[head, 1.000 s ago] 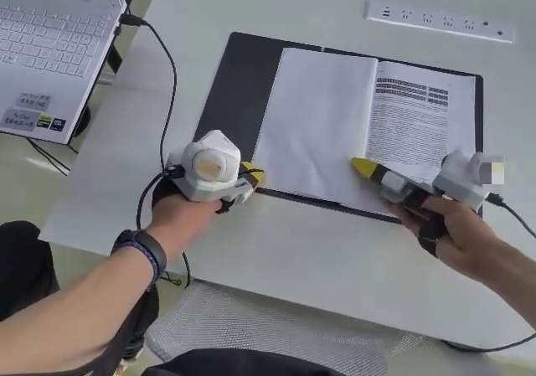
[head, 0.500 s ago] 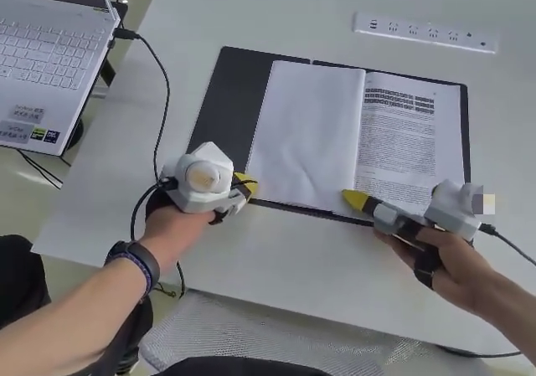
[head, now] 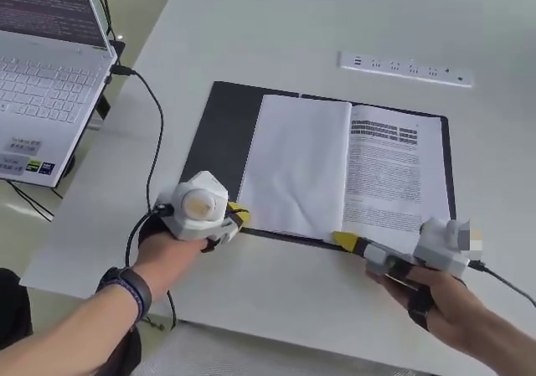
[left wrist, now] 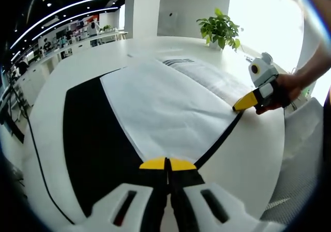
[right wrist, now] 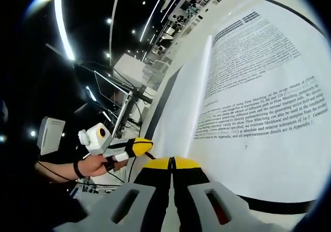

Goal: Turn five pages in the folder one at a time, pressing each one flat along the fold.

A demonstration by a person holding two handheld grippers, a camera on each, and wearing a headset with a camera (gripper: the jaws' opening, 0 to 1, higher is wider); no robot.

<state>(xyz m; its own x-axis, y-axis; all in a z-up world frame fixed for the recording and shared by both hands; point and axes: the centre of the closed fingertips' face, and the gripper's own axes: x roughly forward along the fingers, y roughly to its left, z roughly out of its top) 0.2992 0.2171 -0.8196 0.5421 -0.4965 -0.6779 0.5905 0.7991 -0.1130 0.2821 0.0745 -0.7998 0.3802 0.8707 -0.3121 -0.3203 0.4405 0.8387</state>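
On the white table (head: 276, 24) the black folder (head: 219, 133) lies open and flat, its near edge toward me. Its blank left page (head: 297, 162) carries a soft ripple near the bottom, while the printed right page (head: 398, 175) lies smoother.

My left gripper (head: 239, 217) sits at the folder's near edge, by the blank page's lower outer corner, with its jaws pressed together on nothing. In the left gripper view the yellow tips meet over the dark cover. My right gripper (head: 345, 240) points at the foot of the fold, and its jaws are likewise closed and empty. I cannot tell whether its tip touches the paper.

I judge the sheets to be light, thin and limp, and likely to slide on one another, so two may lift together. I would take the printed page by its free lower outer corner, pinch it lightly, and carry it over in an arc so it does not crease. The folder's backing looks stiff enough to lie steady while I press along the fold.
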